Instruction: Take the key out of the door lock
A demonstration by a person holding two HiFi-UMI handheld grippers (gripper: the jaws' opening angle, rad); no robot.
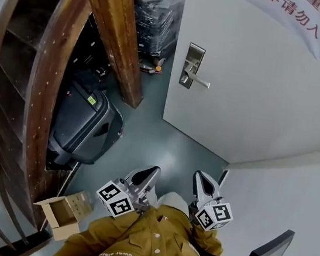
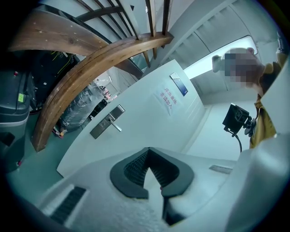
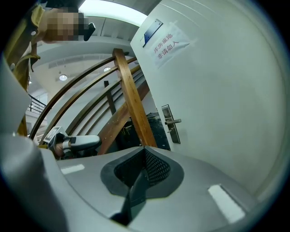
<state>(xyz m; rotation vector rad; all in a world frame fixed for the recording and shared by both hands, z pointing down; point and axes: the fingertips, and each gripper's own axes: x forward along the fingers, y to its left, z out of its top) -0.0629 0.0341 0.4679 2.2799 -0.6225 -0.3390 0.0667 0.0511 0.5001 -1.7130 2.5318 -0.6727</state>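
Shut and empty, my left tongs [image 1: 150, 171] and right tongs [image 1: 199, 177] hang near me; the silver metal lock plate [image 1: 191, 65] lies far ahead, midway between both, its key too small to see.

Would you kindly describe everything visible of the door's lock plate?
The lock plate is a tall, rectangular, silvery metal-looking plate mounted flat near the edge of the white door. A slim lever handle projects sideways from it. Nothing else touches it. Whether a key sits in it is too small to tell.
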